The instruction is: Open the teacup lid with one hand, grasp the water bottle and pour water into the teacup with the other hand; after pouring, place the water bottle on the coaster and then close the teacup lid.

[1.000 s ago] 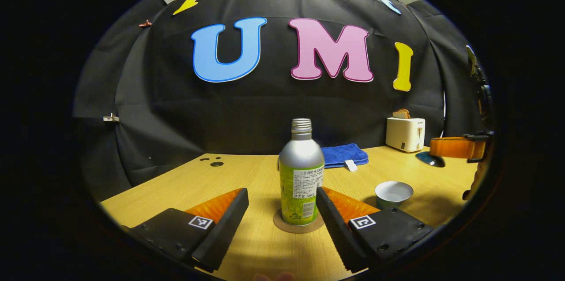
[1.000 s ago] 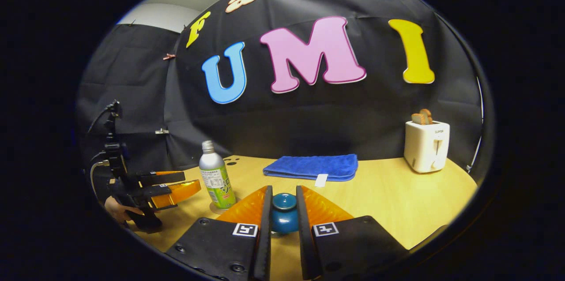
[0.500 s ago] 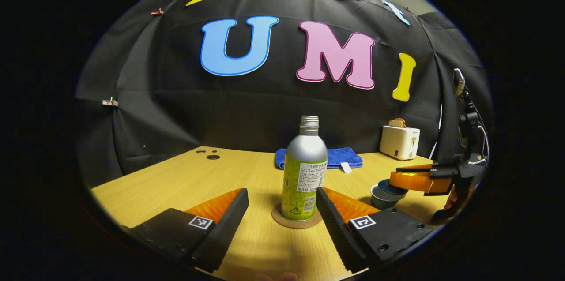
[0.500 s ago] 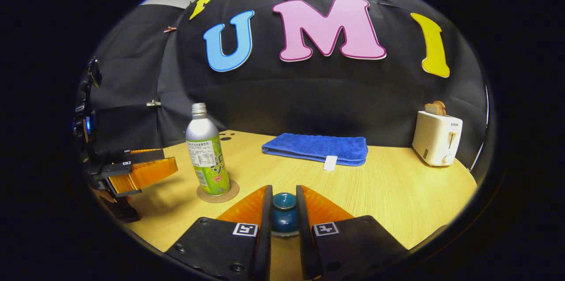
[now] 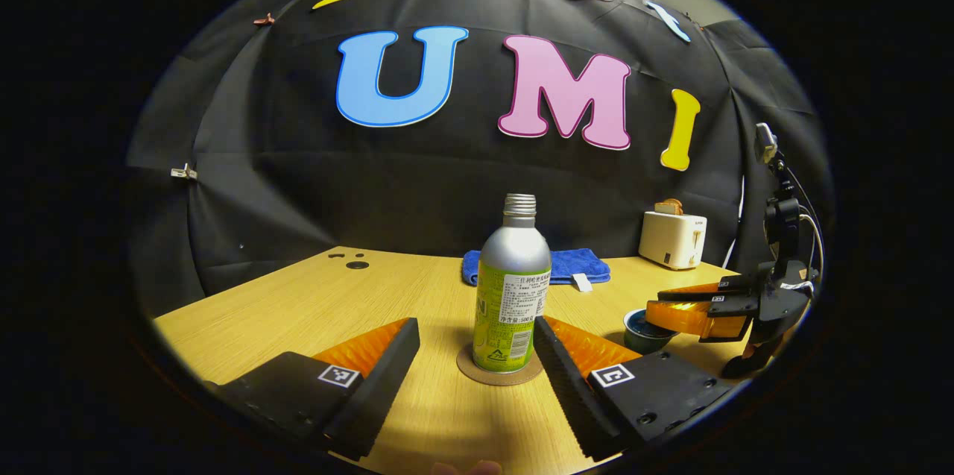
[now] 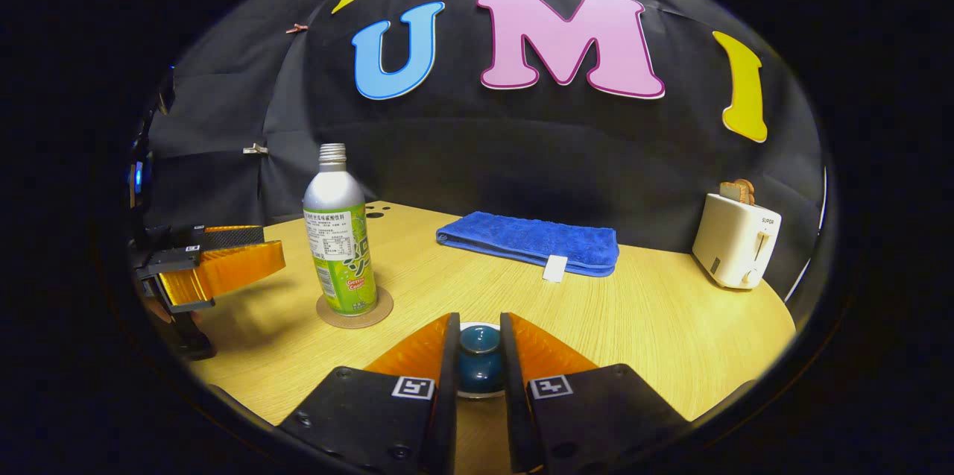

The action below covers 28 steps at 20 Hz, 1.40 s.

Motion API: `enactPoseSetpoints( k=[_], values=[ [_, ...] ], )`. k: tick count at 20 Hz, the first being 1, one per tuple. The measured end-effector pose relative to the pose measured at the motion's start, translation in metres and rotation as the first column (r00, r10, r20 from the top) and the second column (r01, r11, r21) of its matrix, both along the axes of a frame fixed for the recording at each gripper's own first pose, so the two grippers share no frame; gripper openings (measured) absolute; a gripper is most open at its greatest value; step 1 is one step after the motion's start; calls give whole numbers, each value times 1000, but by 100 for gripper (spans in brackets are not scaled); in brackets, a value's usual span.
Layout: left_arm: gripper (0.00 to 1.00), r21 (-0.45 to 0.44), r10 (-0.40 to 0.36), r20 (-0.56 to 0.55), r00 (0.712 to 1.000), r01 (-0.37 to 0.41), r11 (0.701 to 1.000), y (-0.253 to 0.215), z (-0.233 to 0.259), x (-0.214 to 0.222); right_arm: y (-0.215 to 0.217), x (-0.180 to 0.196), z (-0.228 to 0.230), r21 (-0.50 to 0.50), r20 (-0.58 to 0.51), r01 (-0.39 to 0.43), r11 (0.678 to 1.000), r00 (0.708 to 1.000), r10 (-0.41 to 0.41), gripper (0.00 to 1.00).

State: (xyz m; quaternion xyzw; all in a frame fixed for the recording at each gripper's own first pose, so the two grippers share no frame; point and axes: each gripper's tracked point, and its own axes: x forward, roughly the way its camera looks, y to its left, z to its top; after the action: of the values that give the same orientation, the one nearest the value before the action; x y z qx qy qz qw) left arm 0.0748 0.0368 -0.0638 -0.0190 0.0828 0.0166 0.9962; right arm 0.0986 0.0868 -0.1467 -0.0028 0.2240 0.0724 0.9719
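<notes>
A silver bottle with a green label (image 5: 511, 288) stands upright on a round brown coaster (image 5: 498, 374). My left gripper (image 5: 475, 324) is open, its fingers low on either side of the bottle and not pressing it. To the right, the teacup (image 5: 635, 327) carries its teal lid. In the right gripper view, my right gripper (image 6: 478, 320) is shut on the lid's knob (image 6: 479, 359), with the cup's pale rim just showing behind. I cannot tell whether the lid rests fully. The bottle (image 6: 337, 236) and the left gripper (image 6: 216, 266) stand at the left there.
A folded blue towel (image 6: 533, 242) lies at the back of the wooden table (image 6: 656, 333). At the back right corner is a white toaster (image 6: 734, 240) with toast in it. Small dark holes (image 5: 356, 265) mark the table's far left.
My right gripper has come down with the lid from above the open cup to the cup's mouth. The left gripper has drawn back slightly from the bottle and stays open.
</notes>
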Motion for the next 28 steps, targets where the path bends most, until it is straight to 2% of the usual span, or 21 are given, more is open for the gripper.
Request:
enactPoseSetpoints(
  k=[2, 5, 6, 7, 8, 13, 19, 22, 28],
  values=[
    [97, 0, 0, 1, 1000, 0, 1000, 0, 1, 0, 2, -1, 2, 18, -2, -1, 1000, 1000, 1, 35],
    [97, 3, -1, -1, 1000, 1, 1000, -1, 0, 0, 0, -4, 19, 35, 26, 11, 999, 1000, -12, 74],
    [97, 5, -2, -1, 1000, 2, 1000, -1, 0, 0, -4, -5, 29, 31, 52, 22, 999, 998, -23, 80],
    [97, 7, -3, 0, 1000, 3, 1000, -2, 0, 0, -8, -7, 41, 28, 81, 29, 999, 996, -31, 93],
    [97, 9, -2, 2, 1000, 2, 1000, -2, 1, 0, -12, -11, 54, 25, 111, 39, 999, 993, -41, 96],
    [97, 6, -6, 7, 1000, 6, 1000, -2, 1, 1, -33, -48, 98, 38, 228, 73, 997, 970, -80, 97],
    [96, 25, -45, 36, 998, 44, 999, -24, 17, -5, -73, -78, 118, 41, 309, 120, 992, 943, -126, 97],
    [97, 51, -47, 46, 998, 45, 998, -30, 21, -8, -89, -86, 112, 52, 308, 149, 987, 938, -158, 97],
    [96, 18, -59, 23, 998, 59, 998, -37, 13, -6, -94, -93, 113, 56, 309, 146, 988, 938, -156, 97]
  ],
)
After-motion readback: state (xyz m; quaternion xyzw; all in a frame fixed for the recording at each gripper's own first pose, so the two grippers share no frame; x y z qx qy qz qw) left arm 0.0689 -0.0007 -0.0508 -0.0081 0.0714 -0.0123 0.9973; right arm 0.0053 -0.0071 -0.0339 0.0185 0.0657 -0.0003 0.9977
